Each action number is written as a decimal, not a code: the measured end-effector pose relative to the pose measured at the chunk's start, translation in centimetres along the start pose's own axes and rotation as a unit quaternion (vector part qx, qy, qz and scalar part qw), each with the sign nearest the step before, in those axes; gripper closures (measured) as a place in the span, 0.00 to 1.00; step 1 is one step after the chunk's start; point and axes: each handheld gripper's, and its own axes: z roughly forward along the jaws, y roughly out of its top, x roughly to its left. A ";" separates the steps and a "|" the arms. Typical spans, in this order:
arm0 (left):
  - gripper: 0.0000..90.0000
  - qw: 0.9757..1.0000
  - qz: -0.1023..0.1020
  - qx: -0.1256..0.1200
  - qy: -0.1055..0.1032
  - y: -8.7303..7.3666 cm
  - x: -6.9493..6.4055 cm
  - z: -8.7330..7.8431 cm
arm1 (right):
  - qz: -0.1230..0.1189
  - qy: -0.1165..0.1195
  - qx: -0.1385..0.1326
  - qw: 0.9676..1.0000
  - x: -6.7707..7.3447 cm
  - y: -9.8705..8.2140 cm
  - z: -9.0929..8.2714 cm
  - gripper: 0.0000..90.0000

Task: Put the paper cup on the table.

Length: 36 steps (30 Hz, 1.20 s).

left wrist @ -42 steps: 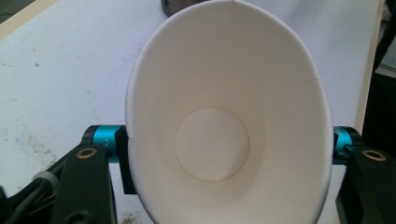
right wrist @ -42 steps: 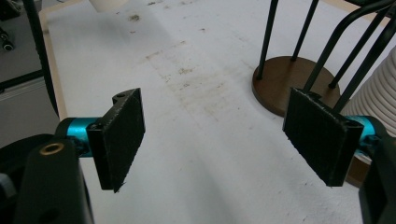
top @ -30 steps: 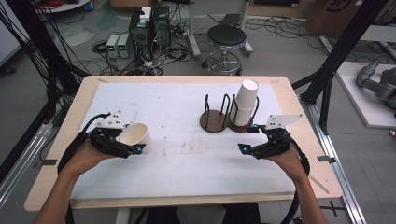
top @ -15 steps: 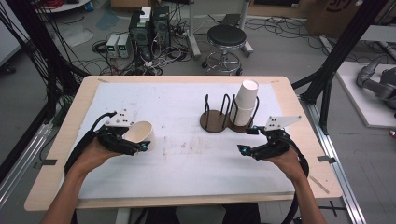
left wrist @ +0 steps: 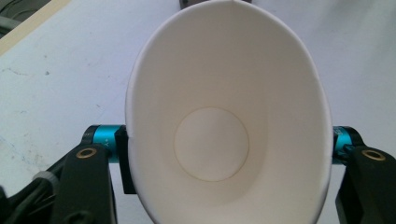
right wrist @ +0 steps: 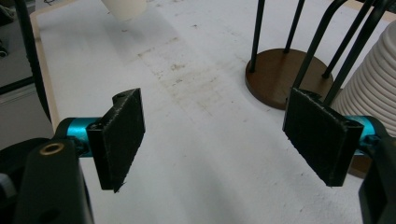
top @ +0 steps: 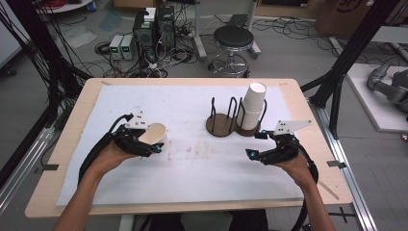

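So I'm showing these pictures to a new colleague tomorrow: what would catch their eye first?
Probably the white paper cup clamped in the left gripper, squeezed to an oval, its mouth facing the left gripper view's camera. Next, the tall stack of cups standing in the wire cup holder toward the table's far right side, with the holder's other round base bare. The right gripper hangs open and empty just in front of it.

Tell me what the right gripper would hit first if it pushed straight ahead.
Probably nothing soon: the right gripper faces bare white mat. The brown holder base sits just right of that line, though depth is unclear.
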 end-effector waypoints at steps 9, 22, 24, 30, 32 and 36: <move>0.38 1.000 -0.002 -0.003 0.016 1.2 -0.9 2.4 | 0.000 -0.002 -0.001 1.000 0.0 -0.4 0.2 0.24; 0.38 0.999 -0.014 0.013 0.025 1.8 -1.7 5.5 | 0.004 -0.018 -0.010 1.000 0.2 -1.3 0.6 0.24; 0.38 0.999 -0.017 0.021 0.033 1.9 -1.8 6.1 | 0.010 -0.018 -0.013 1.000 0.2 -1.5 0.6 0.24; 0.38 0.999 -0.032 0.026 0.036 2.2 -2.0 7.3 | 0.014 -0.020 -0.014 1.000 0.3 -2.2 0.7 0.24; 0.38 0.998 -0.031 0.029 0.036 2.3 -2.0 7.6 | 0.016 -0.020 -0.015 1.000 0.3 -2.3 0.7 0.24; 0.38 0.998 -0.038 0.037 0.034 2.4 -2.0 8.1 | 0.019 -0.021 -0.015 0.999 0.1 -2.6 0.6 0.24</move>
